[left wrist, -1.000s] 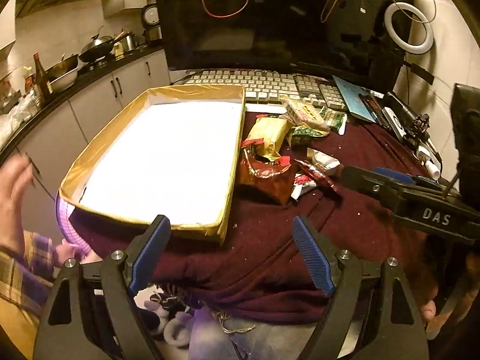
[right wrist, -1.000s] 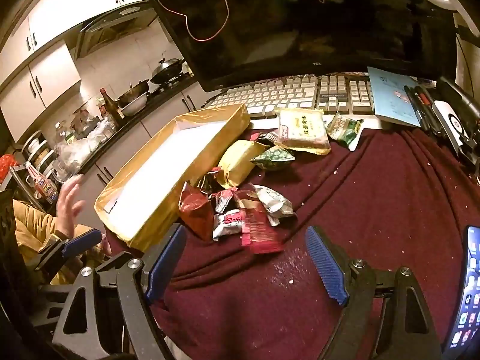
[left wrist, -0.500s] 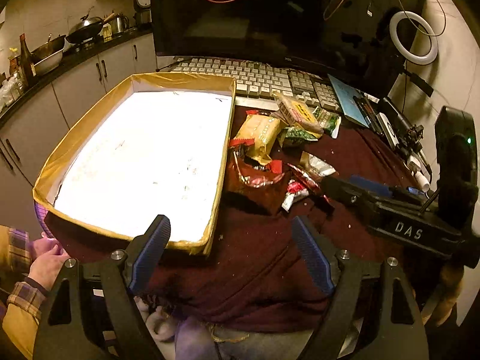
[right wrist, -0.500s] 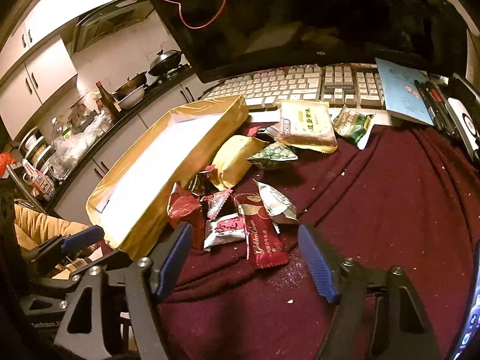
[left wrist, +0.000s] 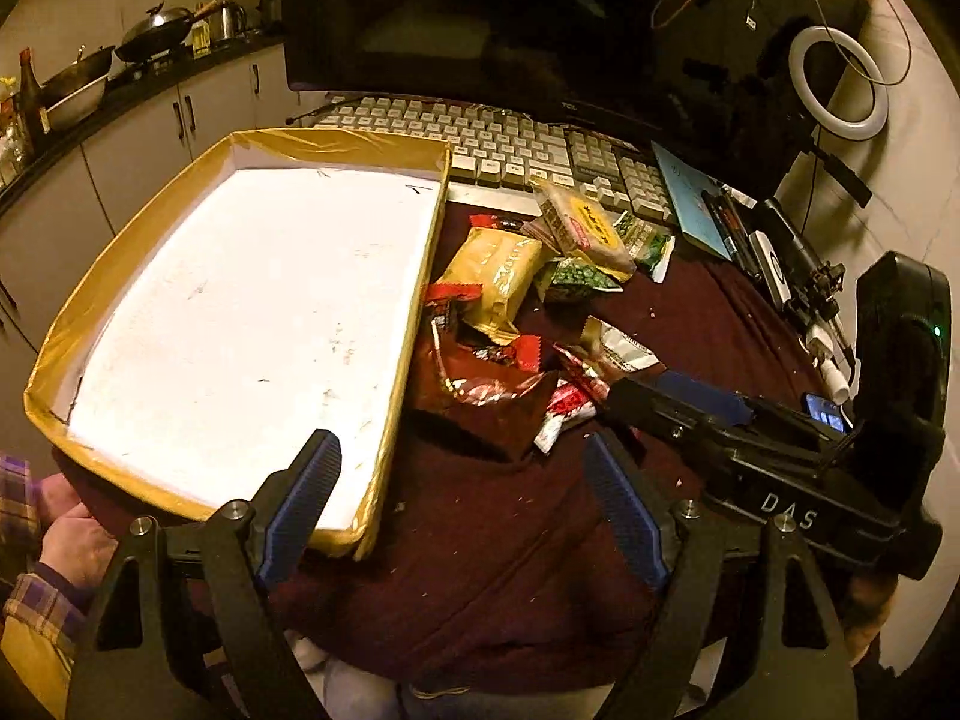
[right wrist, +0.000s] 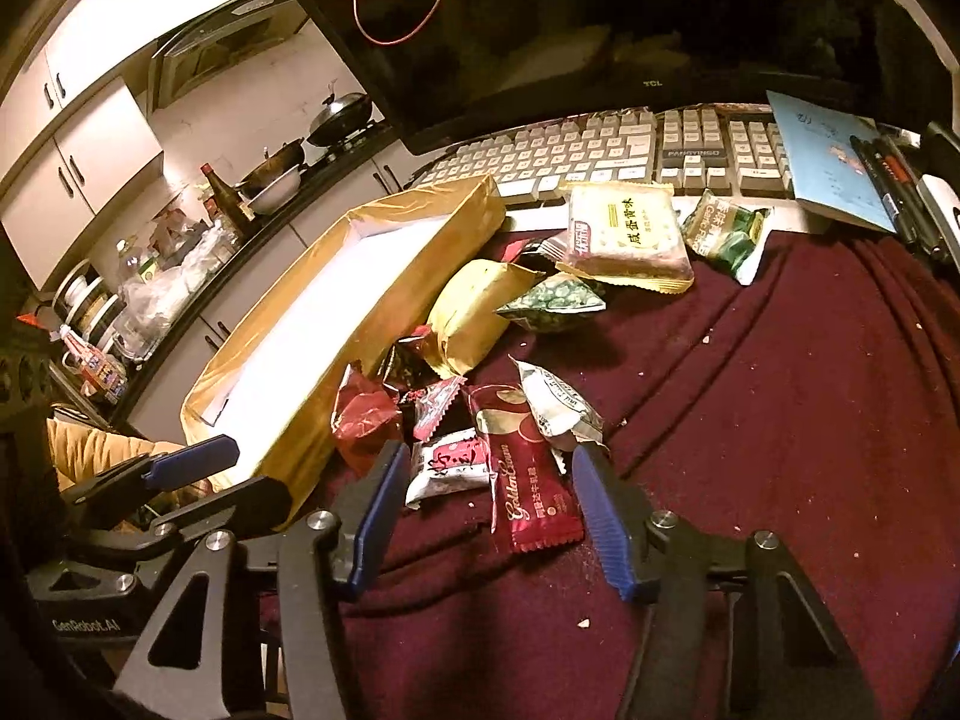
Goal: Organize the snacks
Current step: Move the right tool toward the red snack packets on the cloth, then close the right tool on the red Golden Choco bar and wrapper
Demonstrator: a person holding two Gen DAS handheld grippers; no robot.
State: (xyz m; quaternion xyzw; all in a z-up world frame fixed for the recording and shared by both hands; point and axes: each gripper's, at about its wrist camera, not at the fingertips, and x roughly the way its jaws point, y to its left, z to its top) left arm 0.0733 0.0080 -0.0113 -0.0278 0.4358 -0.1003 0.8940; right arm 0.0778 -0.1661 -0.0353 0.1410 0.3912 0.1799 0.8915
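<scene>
A gold-walled shallow box [left wrist: 414, 294] with a white floor lies at the left of the maroon cloth [left wrist: 480, 540]; it also shows in the right wrist view [right wrist: 384, 312]. A pile of snack packets lies beside its right wall: a yellow pack [left wrist: 498, 276], a cracker pack [right wrist: 624, 234], green packs [right wrist: 552, 300], and a red "Golden Crown" bar [right wrist: 528, 474]. My left gripper [left wrist: 462, 498] is open and empty, near the box's front right corner. My right gripper [right wrist: 486, 498] is open, its jaws on either side of the red bar and a white-red packet [right wrist: 450, 462].
A keyboard [left wrist: 510, 144] and a dark monitor [left wrist: 540, 30] stand behind the snacks. A blue booklet [right wrist: 828, 162], pens and gadgets lie at the right. A ring light [left wrist: 840, 84] hangs at the back right. Kitchen counters with pans are at the left.
My right gripper has moved forward and down until its jaws flank the nearest packets. My left gripper has moved closer to the box's front corner. The person's hand at left has dropped.
</scene>
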